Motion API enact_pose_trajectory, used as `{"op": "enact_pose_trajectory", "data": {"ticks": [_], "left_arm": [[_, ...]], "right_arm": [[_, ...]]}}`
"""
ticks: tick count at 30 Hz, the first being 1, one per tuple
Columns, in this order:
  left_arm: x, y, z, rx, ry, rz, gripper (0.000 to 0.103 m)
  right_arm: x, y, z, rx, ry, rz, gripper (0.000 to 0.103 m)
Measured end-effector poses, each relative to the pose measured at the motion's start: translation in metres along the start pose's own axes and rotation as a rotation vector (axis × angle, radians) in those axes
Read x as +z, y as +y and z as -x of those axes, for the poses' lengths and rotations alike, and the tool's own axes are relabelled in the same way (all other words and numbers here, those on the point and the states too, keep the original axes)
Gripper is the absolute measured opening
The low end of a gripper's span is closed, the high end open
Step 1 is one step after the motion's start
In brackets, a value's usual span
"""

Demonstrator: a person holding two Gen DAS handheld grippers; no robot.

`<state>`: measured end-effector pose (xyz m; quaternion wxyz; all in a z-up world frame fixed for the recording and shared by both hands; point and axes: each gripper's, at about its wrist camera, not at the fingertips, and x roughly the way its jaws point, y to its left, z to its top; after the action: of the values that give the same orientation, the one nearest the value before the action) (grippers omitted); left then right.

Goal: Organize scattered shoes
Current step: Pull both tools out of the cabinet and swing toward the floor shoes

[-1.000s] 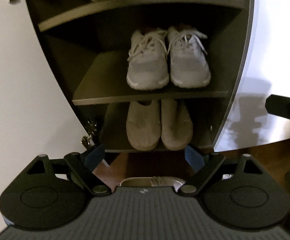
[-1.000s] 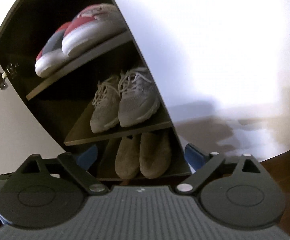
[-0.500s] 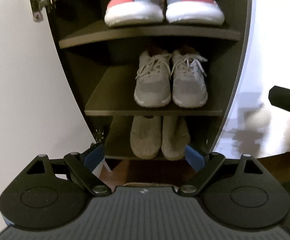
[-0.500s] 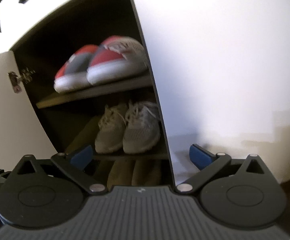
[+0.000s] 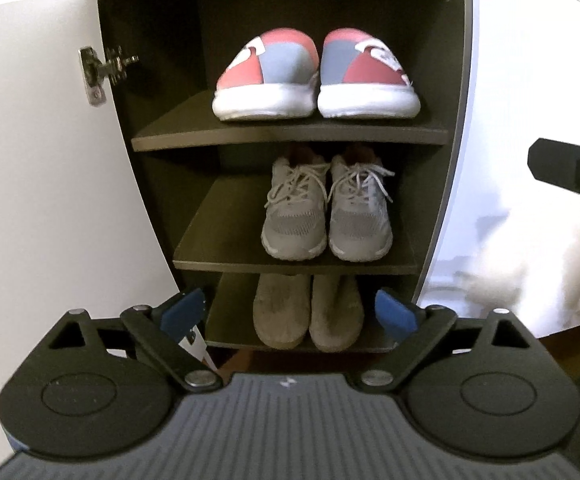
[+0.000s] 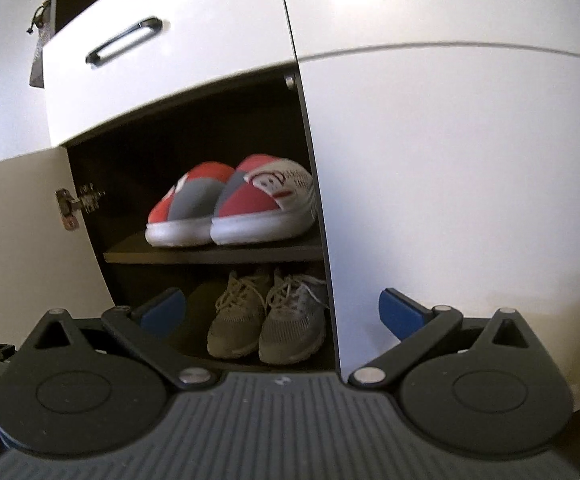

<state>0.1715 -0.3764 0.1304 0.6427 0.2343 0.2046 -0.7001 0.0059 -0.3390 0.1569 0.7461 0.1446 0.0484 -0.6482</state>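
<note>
left tongs (image 5: pixel 290 312) opening, right tongs (image 6: pixel 281 312) apart, both empty, facing mesh grey sneakers (image 5: pixel 326 216) on dark shelf (image 5: pixel 290 266).

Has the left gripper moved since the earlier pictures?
Yes. The left gripper has risen: the cabinet's top shelf with the red slippers now shows fully.

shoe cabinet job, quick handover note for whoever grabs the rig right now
Left tool: jaws opening, nothing between them.
Right tool: open, empty.
Cabinet: door open. Red-grey pair on the top shelf, grey sneakers on the middle, tan pair on the bottom, each side by side, toes out.
Done: three pairs shelved.
Left: no loose shoes in view; probably check the floor, then close the door.
</note>
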Motion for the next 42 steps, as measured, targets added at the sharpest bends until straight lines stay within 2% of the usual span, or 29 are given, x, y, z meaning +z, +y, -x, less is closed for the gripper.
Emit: {"op": "enact_pose_trajectory", "data": {"ticks": [6,13,18,21,29,42], "left_arm": [[0.001,-0.002,0.004,0.003,-0.005,-0.017,0.096],[-0.014,-0.006,-0.007,0.040,0.019,-0.032,0.096],[-0.029,-0.010,-0.018,0.036,0.072,-0.039,0.096],[-0.033,-0.012,-0.022,0.035,0.084,-0.042,0.096],[-0.036,-0.021,-0.025,0.033,0.095,-0.065,0.096],[-0.050,-0.031,-0.037,0.085,0.135,-0.084,0.096]], "right_arm": [[0.005,0.001,0.006,0.004,-0.019,0.006,0.102],[-0.007,0.001,-0.001,-0.023,0.023,0.034,0.102],[-0.029,-0.004,-0.012,-0.040,0.099,0.034,0.102],[-0.036,-0.005,-0.015,-0.041,0.116,0.042,0.102],[-0.044,-0.009,-0.022,-0.040,0.133,0.042,0.102],[-0.057,-0.029,-0.030,-0.013,0.154,0.014,0.102]]}}
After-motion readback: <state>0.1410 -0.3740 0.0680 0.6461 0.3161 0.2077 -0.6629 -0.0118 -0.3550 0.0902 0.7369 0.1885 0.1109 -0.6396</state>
